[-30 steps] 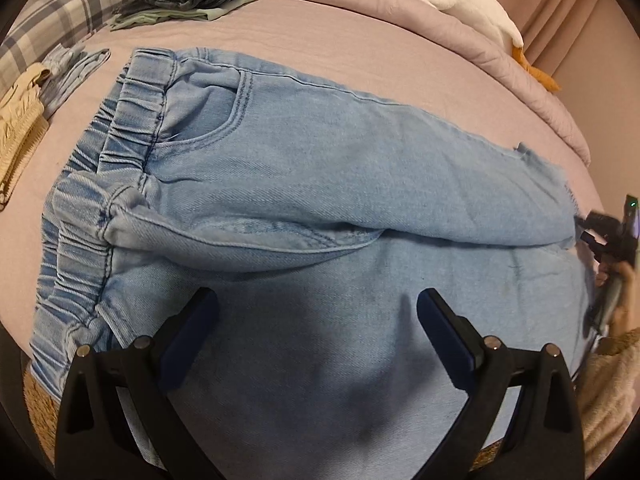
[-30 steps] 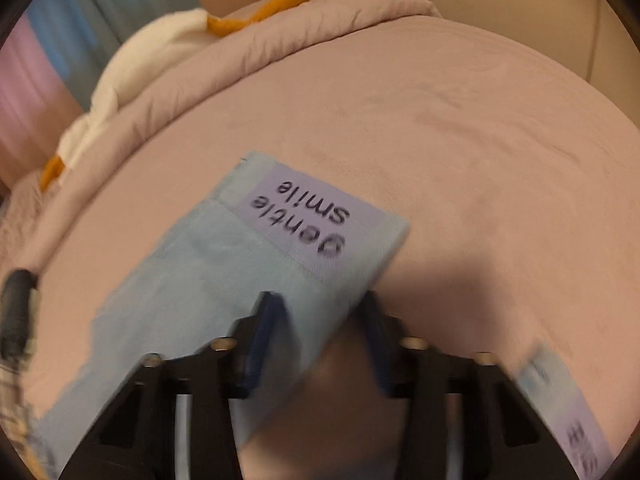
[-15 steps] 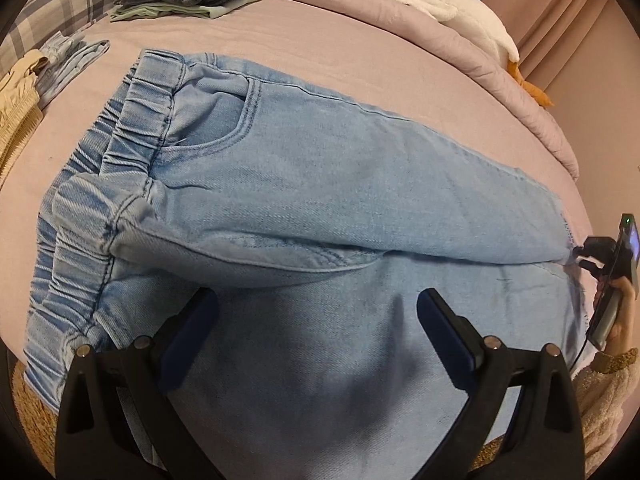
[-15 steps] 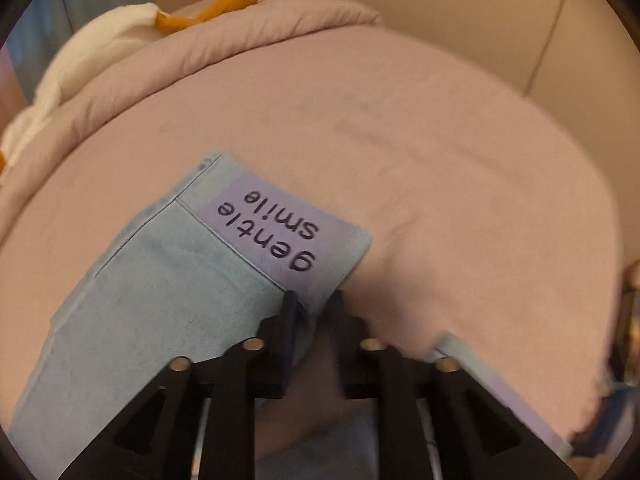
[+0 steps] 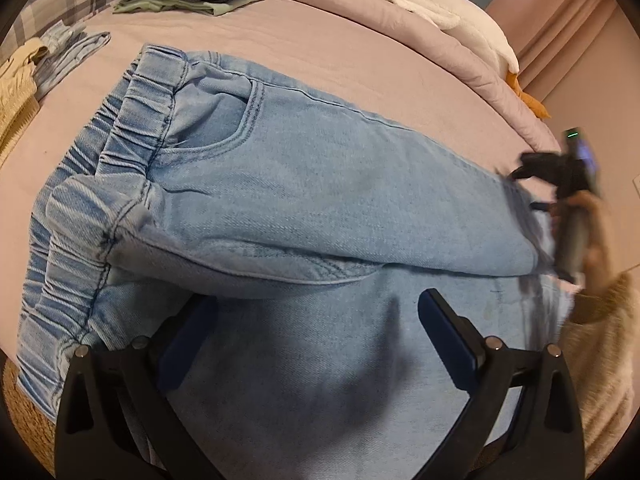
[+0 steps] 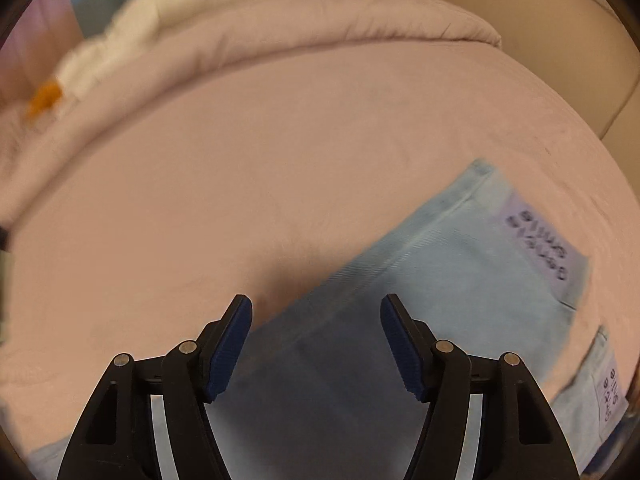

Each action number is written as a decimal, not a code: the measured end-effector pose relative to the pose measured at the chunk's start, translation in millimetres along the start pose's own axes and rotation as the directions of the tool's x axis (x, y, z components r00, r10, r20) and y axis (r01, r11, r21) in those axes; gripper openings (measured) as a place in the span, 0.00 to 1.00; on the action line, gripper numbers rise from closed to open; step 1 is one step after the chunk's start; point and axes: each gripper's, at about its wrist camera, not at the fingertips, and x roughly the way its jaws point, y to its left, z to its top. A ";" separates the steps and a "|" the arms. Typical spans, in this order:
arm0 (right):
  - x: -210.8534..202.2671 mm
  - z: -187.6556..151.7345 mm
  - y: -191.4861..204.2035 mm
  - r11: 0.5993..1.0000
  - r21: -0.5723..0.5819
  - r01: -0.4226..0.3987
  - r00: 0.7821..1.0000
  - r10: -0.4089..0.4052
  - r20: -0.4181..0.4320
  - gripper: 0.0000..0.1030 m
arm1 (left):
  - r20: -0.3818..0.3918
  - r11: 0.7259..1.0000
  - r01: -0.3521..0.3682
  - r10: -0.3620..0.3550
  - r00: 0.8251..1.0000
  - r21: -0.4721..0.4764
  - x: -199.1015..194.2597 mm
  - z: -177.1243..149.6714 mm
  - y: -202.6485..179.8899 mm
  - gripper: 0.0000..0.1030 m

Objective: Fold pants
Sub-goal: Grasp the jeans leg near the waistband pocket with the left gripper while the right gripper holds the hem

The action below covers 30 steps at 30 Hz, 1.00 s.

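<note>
Left wrist view: pants (image 5: 304, 184) lie flat on the bed (image 5: 360, 48), one leg folded over the other.
Long axis: waistband at left, cuffs at right.
Left gripper (image 5: 316, 324): jaws apart, empty, hovering over the seat end.
Right gripper (image 6: 316, 336): jaws have just been opening, nothing between them, denim beneath.
Nearer the cuffs: right gripper, so the next lengthwise fold looks like its job.

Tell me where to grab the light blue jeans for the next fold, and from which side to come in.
Likely best: grip the stacked hems at the leg ends of the light blue jeans, by the purple cuff label. Come from beyond the hems, over the bare bedspread. The legs lie flat, one over the other, so one pinch catches both layers.
</note>
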 end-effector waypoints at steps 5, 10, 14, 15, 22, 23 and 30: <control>10.1 -0.3 2.8 0.995 -0.011 0.097 0.990 -0.095 0.101 0.32 | 0.010 0.995 0.077 -0.077 0.997 -0.060 -16.4 22.8 -6.5 0.96; -22.7 -15.5 -29.4 0.996 0.078 -0.040 0.976 0.022 0.218 0.02 | 0.052 0.974 0.147 -0.140 0.989 -0.174 -19.0 55.6 -9.1 0.96; -65.8 -51.0 -61.2 0.980 0.126 -0.153 0.940 0.105 0.326 0.02 | 0.099 0.950 0.161 -0.139 0.985 -0.266 -22.1 74.5 -11.5 0.96; -73.4 -64.2 -65.6 0.975 0.134 -0.178 0.933 0.125 0.338 0.02 | 0.109 0.947 0.168 -0.143 0.984 -0.274 -22.8 76.1 -12.5 0.97; -73.5 -101.5 -101.9 0.932 0.220 -0.289 0.916 0.202 0.347 0.02 | 0.031 0.923 0.147 -0.145 0.989 -0.355 1.1 92.2 -19.8 0.94; -71.8 -107.3 -106.7 0.927 0.231 -0.294 0.916 0.205 0.344 0.02 | 0.026 0.920 0.146 -0.147 0.989 -0.365 2.7 92.0 -19.9 0.93; -65.7 -131.7 -131.3 0.938 0.284 -0.200 0.945 0.108 0.310 0.01 | -0.041 0.904 0.116 -0.145 0.989 -0.412 32.2 103.5 -21.9 0.86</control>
